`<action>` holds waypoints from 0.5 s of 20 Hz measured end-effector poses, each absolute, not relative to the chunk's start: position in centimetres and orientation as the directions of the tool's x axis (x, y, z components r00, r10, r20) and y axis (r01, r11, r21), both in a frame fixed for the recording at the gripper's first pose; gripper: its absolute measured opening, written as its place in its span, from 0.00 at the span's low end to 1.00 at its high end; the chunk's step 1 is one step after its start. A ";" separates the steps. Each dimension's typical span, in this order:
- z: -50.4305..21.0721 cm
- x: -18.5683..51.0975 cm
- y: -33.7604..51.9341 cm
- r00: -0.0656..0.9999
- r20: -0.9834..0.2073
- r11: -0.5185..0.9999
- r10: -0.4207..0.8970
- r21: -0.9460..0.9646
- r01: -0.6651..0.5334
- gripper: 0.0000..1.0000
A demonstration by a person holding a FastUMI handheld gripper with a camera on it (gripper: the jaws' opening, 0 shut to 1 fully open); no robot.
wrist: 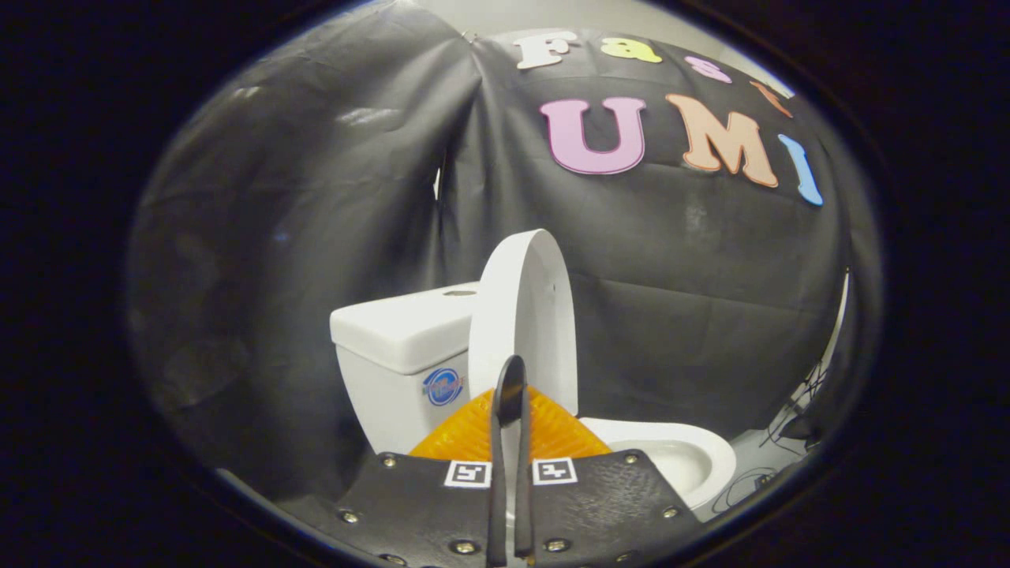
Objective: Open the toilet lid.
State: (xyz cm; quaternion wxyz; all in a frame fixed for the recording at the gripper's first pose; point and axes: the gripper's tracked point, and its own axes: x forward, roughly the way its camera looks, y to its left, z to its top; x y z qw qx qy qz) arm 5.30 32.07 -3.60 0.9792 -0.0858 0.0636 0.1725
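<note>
A white toilet stands ahead of me against the black cloth wall. Its lid (527, 308) is raised and stands nearly upright, seen almost edge-on, just in front of the tank (394, 335). To the right of the lid lies the open bowl with its rim (694, 450). My gripper (511, 379) is low in front of the lid's lower part. Its two fingers lie close together and their tips meet, with nothing visibly pressed between them. Whether the tips touch the lid I cannot tell.
A round blue sticker (442, 386) marks the tank's side. Black cloth hangs behind and to the left of the toilet. Dark cables (797, 414) lie on the grey floor at the far right, beyond the bowl.
</note>
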 end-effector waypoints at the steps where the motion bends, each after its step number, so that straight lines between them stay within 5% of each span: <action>1: -3.8 5.2 32.2 0.929 -0.160 0.926 0.334 -0.129 -0.355 0.05; 10: -4.0 4.6 32.4 0.857 -0.246 0.877 0.452 -0.049 -0.477 0.16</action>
